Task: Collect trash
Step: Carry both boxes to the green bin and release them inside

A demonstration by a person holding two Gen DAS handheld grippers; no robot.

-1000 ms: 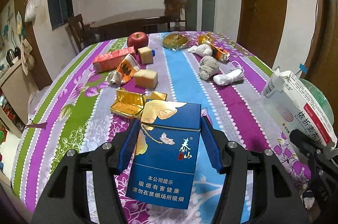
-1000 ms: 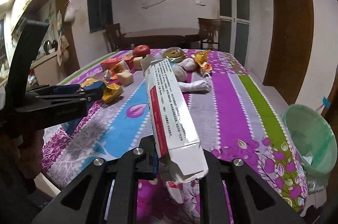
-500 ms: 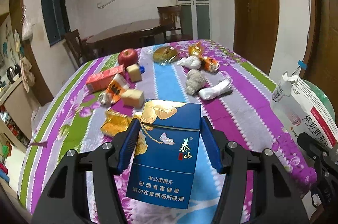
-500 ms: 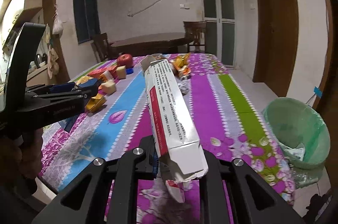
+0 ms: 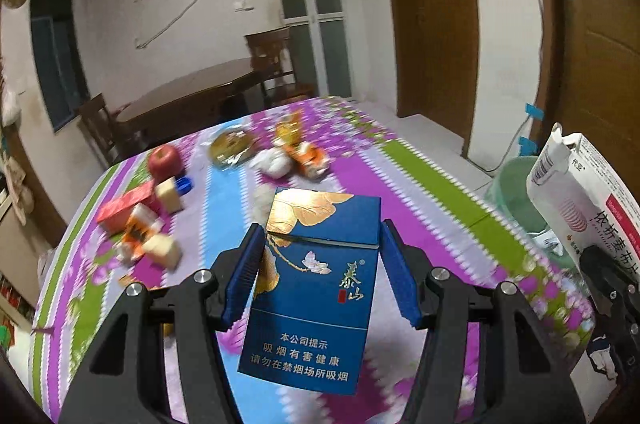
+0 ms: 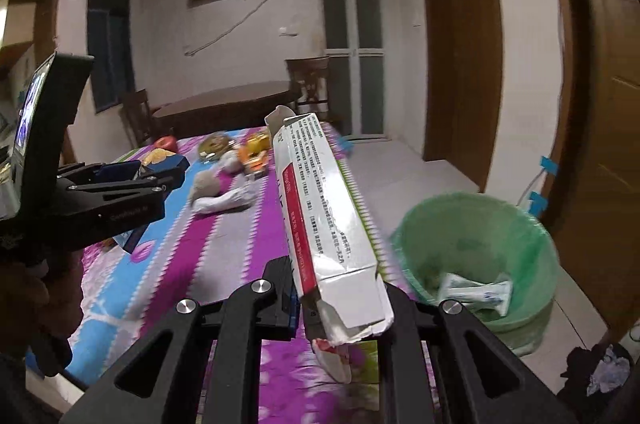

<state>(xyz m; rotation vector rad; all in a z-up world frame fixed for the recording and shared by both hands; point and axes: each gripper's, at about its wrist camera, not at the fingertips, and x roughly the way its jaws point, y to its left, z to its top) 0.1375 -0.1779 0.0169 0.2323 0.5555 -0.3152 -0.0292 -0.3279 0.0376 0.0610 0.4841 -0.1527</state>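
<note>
My left gripper (image 5: pixel 320 264) is shut on a blue cigarette pack (image 5: pixel 316 288) and holds it above the table. It also shows at the left of the right wrist view (image 6: pixel 160 168). My right gripper (image 6: pixel 340 288) is shut on a long white and red carton (image 6: pixel 328 208) with a torn near end, held above the table's right edge. The carton also shows in the left wrist view (image 5: pixel 588 196). A green-lined trash bin (image 6: pixel 480 240) stands on the floor to the right, with white wrappers (image 6: pixel 472 292) inside.
The striped floral tablecloth (image 5: pixel 420 184) carries an apple (image 5: pixel 164 160), a red box (image 5: pixel 128 204), yellow blocks (image 5: pixel 168 192), orange wrappers (image 5: pixel 304 152), crumpled tissues (image 6: pixel 224 196) and a bagged round item (image 5: pixel 232 144). A wooden table and chairs stand behind. A door is at the right.
Both grippers have lifted and swung to the right with their loads. The trash bin now lies closer and more central in the right wrist view. The table has dropped away below.
</note>
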